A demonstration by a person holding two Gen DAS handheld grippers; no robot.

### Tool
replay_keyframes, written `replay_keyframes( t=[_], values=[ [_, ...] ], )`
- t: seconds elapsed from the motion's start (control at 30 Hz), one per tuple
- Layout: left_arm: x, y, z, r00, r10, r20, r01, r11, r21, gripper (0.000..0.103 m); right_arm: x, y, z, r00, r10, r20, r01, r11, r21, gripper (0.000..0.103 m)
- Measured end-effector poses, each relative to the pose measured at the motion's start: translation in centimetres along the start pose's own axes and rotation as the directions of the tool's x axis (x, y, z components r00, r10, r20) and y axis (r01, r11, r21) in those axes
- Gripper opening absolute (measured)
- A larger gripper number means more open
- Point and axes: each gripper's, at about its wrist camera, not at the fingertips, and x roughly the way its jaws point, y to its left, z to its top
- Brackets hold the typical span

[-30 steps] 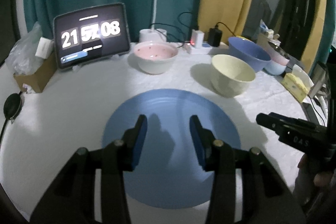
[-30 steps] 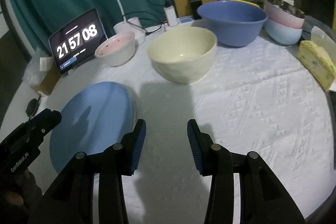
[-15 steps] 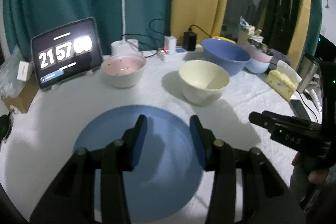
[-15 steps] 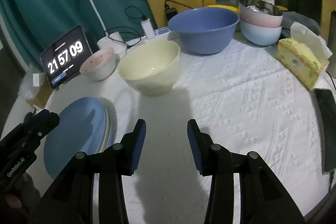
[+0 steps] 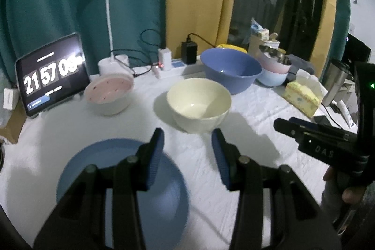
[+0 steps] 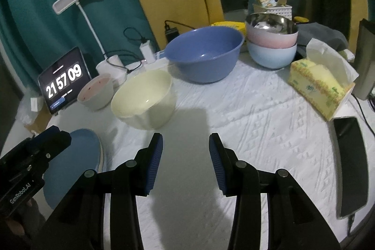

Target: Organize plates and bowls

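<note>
Bowls and one plate sat on the white table (image 6: 257, 114). We held two grippers above it, and neither one had anything in it. Our left gripper (image 5: 187, 151) sat at the bottom middle of its own view, jaws partly apart, with only tablecloth showing in the gap. Our right gripper (image 6: 185, 154) looked the same in its view, partly apart and empty.

We saw the blue plate (image 5: 112, 170) flat on the cloth at the lower left, under the left jaw. It looked like it was lying on another plate, maybe to make a stack, but we could not be sure. We saw the cream bowl (image 5: 199, 102) just past the left gripper, near the middle of the frame. We saw the pink bowl (image 5: 109, 91) to its left, near the clock screen (image 5: 51, 76). We saw the big blue bowl (image 6: 206, 53) behind, in the upper middle. Two more bowls (image 6: 271, 43), pink in pale blue, were stacked at the upper right, with a shiny one inside, likely to save room.

Both grippers pointed toward the cream bowl, so we thought it could be picked next.
</note>
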Motion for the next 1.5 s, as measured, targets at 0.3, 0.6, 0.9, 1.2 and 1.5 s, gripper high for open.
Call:
replay_keyframes(
  t=[0.3,0.6,0.9,1.2,1.5],
  values=[
    [1.3,-2.0,2.4,1.000,-0.022,0.017,0.021,0.999,0.036,0.044,-0.3,-2.0,1.4,0.999,-0.009,0.031,0.009,1.000,0.016,0.043],
    [2.9,-3.0,4.4,0.999,-0.024,0.030,0.023,0.999,0.047,0.044,-0.1,-3.3,3.5,0.997,-0.022,0.067,0.021,1.000,0.015,0.043],
    [4.6,-3.9,6.1,0.998,-0.031,0.048,0.028,0.997,0.066,0.044,0.8,-3.7,5.4,0.996,-0.025,0.090,0.026,1.000,-0.006,0.043],
    [6.7,-4.6,8.1,0.997,-0.053,0.054,0.050,0.997,0.055,0.044,1.8,-4.6,7.3,0.993,-0.050,0.107,0.050,0.999,0.003,0.043],
    [10.7,-5.0,10.0,0.999,-0.031,0.042,0.029,0.999,0.033,0.044,4.4,-5.7,9.5,0.992,-0.075,0.102,0.074,0.997,0.011,0.044]
  ],
)
